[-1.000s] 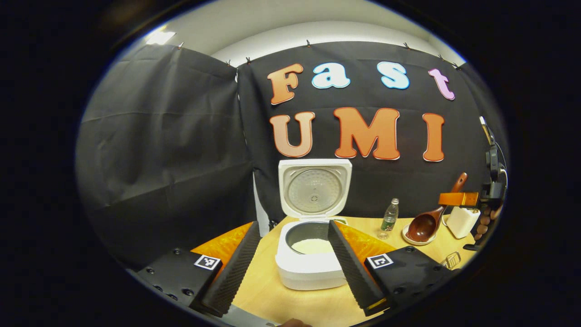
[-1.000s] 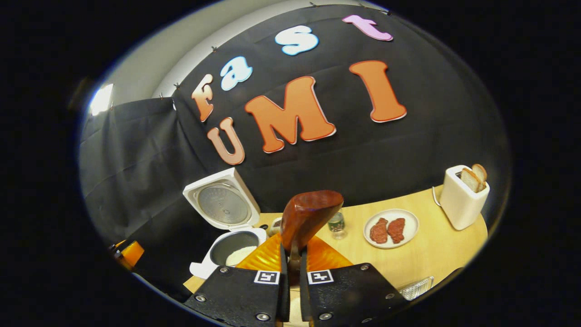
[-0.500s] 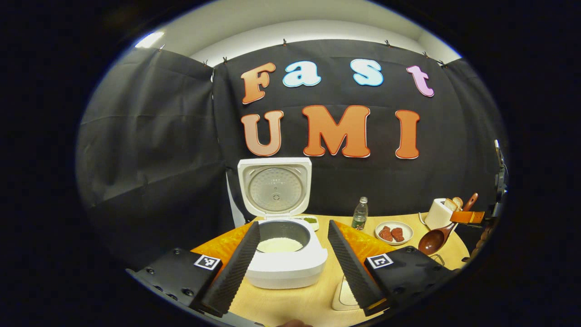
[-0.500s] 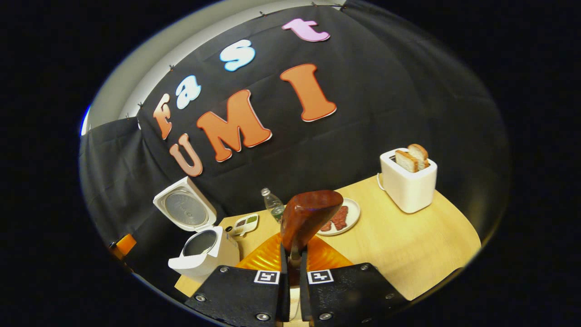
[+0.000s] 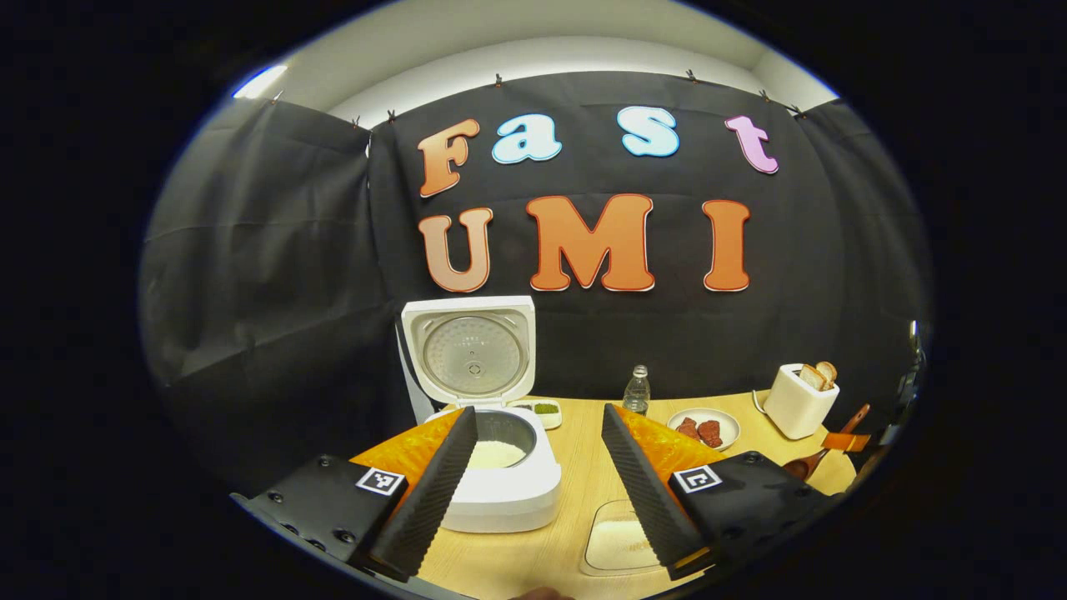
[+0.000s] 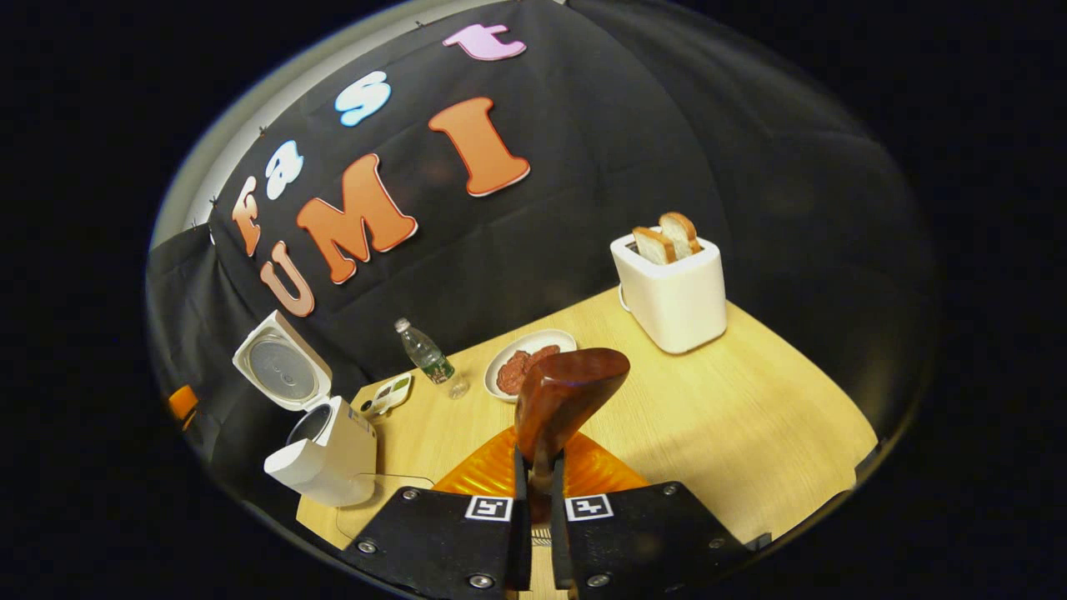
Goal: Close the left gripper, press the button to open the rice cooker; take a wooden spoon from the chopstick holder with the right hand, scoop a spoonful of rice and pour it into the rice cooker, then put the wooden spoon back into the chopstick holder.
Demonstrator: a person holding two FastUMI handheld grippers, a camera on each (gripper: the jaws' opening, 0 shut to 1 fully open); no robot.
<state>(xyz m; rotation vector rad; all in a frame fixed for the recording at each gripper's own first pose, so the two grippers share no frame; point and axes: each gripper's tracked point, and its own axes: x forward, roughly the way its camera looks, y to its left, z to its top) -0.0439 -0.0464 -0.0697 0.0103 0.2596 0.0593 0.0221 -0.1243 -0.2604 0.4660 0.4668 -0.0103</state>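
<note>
Wooden spoon stands clenched by its handle in the right tool, bowl up, while the released left tool faces the open rice cooker.

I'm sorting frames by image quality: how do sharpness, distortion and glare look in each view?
Left gripper view: sharp, the rice cooker crisp; fisheye bows the wall's top edge; a bright ceiling light glares upper left. Right gripper view: tilted horizon, table edge curved, toaster clear, the wooden spoon close to the lens and slightly soft.
</note>
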